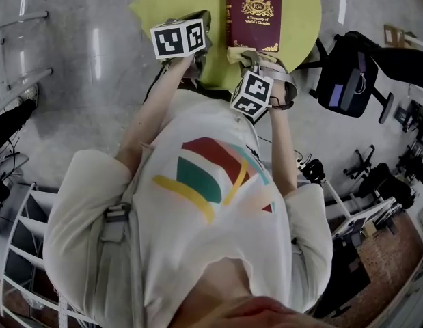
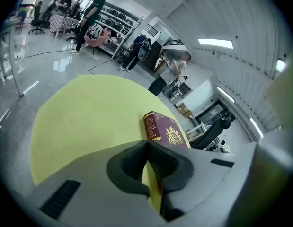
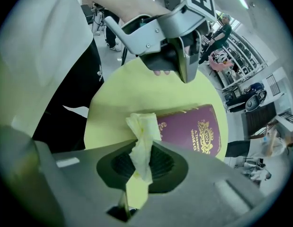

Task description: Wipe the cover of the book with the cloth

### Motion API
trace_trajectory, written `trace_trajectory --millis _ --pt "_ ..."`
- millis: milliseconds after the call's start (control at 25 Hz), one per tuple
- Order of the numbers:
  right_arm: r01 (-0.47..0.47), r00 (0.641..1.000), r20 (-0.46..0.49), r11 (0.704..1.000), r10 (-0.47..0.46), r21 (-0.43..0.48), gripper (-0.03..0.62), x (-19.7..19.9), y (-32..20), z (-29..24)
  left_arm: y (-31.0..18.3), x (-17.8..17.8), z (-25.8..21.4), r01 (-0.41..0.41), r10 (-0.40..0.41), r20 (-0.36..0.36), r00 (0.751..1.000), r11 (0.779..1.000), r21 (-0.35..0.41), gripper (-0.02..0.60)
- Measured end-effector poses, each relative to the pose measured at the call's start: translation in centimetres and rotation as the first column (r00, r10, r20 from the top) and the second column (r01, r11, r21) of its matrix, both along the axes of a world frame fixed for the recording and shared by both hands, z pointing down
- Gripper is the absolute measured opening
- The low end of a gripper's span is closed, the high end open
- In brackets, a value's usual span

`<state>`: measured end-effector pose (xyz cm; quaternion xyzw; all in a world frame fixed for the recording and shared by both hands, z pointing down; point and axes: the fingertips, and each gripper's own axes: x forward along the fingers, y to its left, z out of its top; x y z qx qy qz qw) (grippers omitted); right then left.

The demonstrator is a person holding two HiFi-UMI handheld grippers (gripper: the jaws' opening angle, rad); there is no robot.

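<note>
Cloth (image 3: 142, 126) pinched in fingers (image 3: 169, 162) of the right gripper (image 3: 142, 161) hangs at the book's (image 3: 193, 131) near edge, left gripper (image 2: 147, 145) clenched empty; pressing down and sweeping across it seems next.

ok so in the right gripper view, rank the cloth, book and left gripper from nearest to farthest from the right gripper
1. cloth, pinched in the right gripper itself
2. book, just beyond, lying to the right
3. left gripper, farthest, up at the top of the view
</note>
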<state>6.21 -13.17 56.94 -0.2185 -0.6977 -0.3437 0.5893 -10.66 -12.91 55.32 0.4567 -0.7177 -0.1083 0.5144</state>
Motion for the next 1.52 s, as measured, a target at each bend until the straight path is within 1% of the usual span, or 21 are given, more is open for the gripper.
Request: trace_trajectory --millis 120,240,360,480,520,600,640,680,800,920,1040,1160,1280,1520 --pt "-0.005 1.0 0.01 1.0 0.005 0.001 0.031 -0.3 -0.3 -0.5 0.0 -0.1 -0.3 0.006 -0.006 0.002 1.0 1.0 0.011 0.015" --pt "-0.014 0.998 0.064 1.0 0.013 0.013 0.031 -1.6 -1.0 -1.9 0.1 -0.2 -0.6 0.018 -0.018 0.001 1.0 1.0 0.021 0.015" --pt "-0.014 0.988 0.153 0.998 0.005 0.057 0.031 -4.8 -2.2 -4.0 0.7 -0.7 -0.9 0.035 -0.035 0.005 0.999 0.999 0.029 0.015" --pt "0.024 0.974 0.219 0.992 -0.05 0.12 0.031 -8.7 -3.7 -5.3 1.2 -1.1 -0.9 0.062 -0.062 -0.001 0.998 0.997 0.037 0.015" --pt "0.04 0.969 0.237 0.992 -0.069 0.123 0.031 -10.1 -4.2 -5.5 1.3 -1.2 -0.8 0.073 -0.073 -0.005 0.997 0.997 0.039 0.015" --pt "0.075 0.961 0.259 0.993 -0.097 0.094 0.031 -12.9 -5.1 -5.1 1.6 -1.6 -0.7 0.094 -0.094 -0.012 0.995 0.995 0.043 0.015" --pt "0.096 0.96 0.257 0.992 -0.115 0.086 0.031 -14.0 -5.6 -4.6 1.8 -1.8 -0.7 0.104 -0.104 -0.014 0.994 0.994 0.043 0.015" --pt "0.121 0.958 0.249 0.988 -0.142 0.097 0.031 -15.0 -6.2 -4.3 2.1 -2.0 -0.7 0.114 -0.114 -0.013 0.993 0.993 0.042 0.015" --pt "0.18 0.947 0.24 0.972 -0.214 0.153 0.031 -17.8 -7.8 -3.9 3.6 -2.8 -0.5 0.151 -0.151 -0.008 0.989 0.988 0.035 0.015" --pt "0.184 0.949 0.241 0.977 -0.206 0.11 0.031 -20.2 -7.8 -3.3 5.7 -3.6 0.2 0.201 -0.2 -0.026 0.979 0.98 0.014 0.015" --pt "0.193 0.953 0.221 0.978 -0.206 0.079 0.031 -21.6 -7.2 -2.1 7.8 -4.2 1.0 0.254 -0.254 -0.049 0.966 0.967 -0.004 0.015" --pt "0.205 0.954 0.206 0.975 -0.217 0.081 0.031 -22.7 -6.9 -1.0 8.8 -5.1 1.6 0.284 -0.284 -0.058 0.957 0.959 -0.011 0.015" --pt "0.21 0.958 0.181 0.975 -0.22 0.076 0.031 -23.1 -6.6 -0.1 9.2 -5.6 1.8 0.294 -0.294 -0.068 0.953 0.956 -0.013 0.015" --pt "0.26 0.96 0.086 0.962 -0.267 0.082 0.031 -21.4 -5.2 0.9 8.7 -6.0 1.4 0.28 -0.279 -0.076 0.957 0.96 0.0 0.015"
